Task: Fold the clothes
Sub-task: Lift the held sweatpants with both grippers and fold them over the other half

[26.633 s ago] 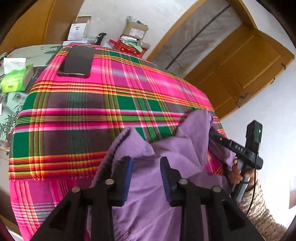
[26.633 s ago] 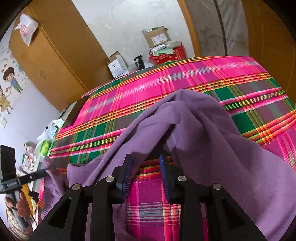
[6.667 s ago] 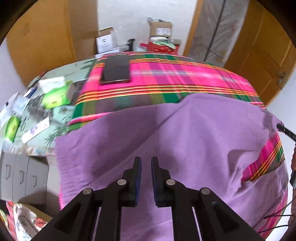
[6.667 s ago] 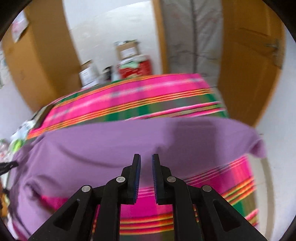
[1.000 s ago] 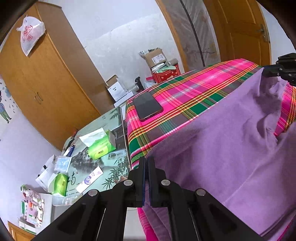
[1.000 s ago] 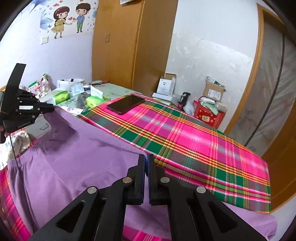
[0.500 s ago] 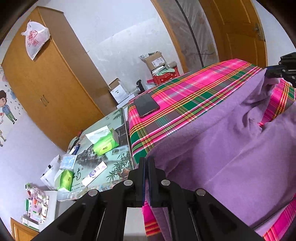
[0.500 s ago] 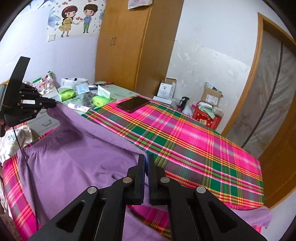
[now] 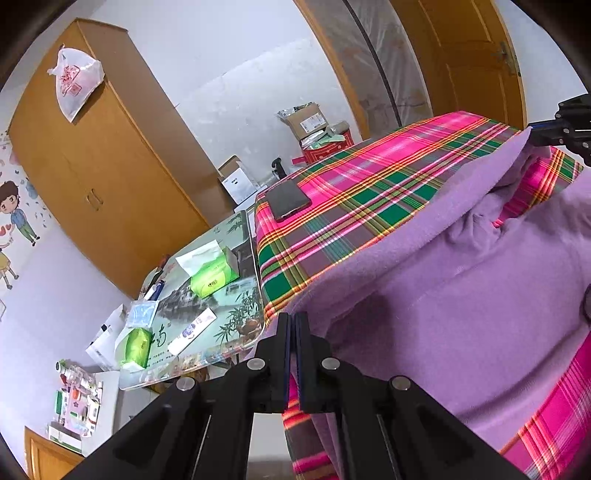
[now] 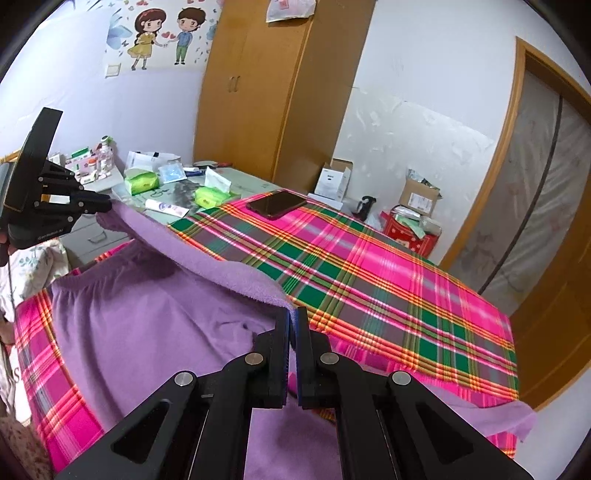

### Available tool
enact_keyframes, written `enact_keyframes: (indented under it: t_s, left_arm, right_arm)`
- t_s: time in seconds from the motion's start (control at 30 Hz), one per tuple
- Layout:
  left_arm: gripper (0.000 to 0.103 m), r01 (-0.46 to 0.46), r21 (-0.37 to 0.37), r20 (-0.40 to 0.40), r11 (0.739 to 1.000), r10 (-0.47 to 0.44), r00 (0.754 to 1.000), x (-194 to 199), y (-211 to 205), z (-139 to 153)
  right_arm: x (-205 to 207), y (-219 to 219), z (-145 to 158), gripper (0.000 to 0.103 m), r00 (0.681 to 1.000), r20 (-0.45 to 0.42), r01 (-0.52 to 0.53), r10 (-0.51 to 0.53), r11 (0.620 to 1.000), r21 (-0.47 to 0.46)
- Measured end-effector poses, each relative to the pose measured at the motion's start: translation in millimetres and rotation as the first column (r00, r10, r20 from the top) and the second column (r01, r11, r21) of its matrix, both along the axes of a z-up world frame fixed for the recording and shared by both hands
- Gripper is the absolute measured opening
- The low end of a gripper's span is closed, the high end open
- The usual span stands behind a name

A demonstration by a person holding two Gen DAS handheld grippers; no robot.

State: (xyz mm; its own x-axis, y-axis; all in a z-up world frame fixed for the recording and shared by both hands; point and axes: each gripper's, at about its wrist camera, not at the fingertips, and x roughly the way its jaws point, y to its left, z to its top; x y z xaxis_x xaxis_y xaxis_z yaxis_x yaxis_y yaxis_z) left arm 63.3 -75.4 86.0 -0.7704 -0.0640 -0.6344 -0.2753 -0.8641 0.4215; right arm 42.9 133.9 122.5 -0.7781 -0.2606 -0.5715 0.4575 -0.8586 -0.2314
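Purple fleece garment (image 10: 155,317) lies across the near part of the surface (image 10: 369,266), which is covered by a pink, green and yellow plaid cloth; one long edge of the garment is lifted and stretched between the two grippers, and its elastic waistband hangs over the surface's near left edge.

In the right wrist view, a lilac wall with a cartoon couple sticker (image 10: 162,33) stands at left, a tall wooden wardrobe (image 10: 251,92) at centre, then a white wall, and a wooden door frame with plastic sheeting (image 10: 532,206) at right.

From left to right: the left gripper (image 10: 105,205) has its fingers closed on one corner of the raised edge. Behind it a side table (image 9: 207,325) with a printed top carries green tissue packs (image 10: 142,181), a tube (image 10: 166,208) and small packets. A dark phone (image 10: 276,204) lies on the plaid cloth at the far corner, well apart from the garment. Beyond it, a white carton (image 10: 334,181), cardboard boxes (image 10: 419,195) and a red box (image 10: 408,230) stand against the wall. The right gripper (image 10: 291,325) has its fingers pressed together on the other corner of the edge, just beside bare plaid.

In the left wrist view, a white plastic bag (image 9: 75,81) hangs on the wardrobe.
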Motion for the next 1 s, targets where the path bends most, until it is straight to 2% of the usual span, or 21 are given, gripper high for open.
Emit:
enact_keyframes:
  t_s: [0.27, 0.47, 1.0]
  left_arm:
    - [0.002, 0.000, 0.009, -0.023, 1.000, 0.001, 1.000, 24, -2, 3]
    - [0.002, -0.006, 0.023, -0.019, 1.000, 0.006, 1.000, 42, -5, -7]
    - [0.002, -0.023, 0.063, 0.013, 0.998, 0.022, 1.000, 83, -7, -43]
  right_arm:
    - [31, -3, 3, 0.003, 0.999, -0.036, -0.007, 0.008, 1.000, 0.017]
    - [56, -9, -1, 0.003, 0.998, -0.063, -0.022, 0.025, 0.998, 0.054]
    - [95, -8, -31, 0.003, 0.999, -0.024, -0.035, 0.036, 0.998, 0.048]
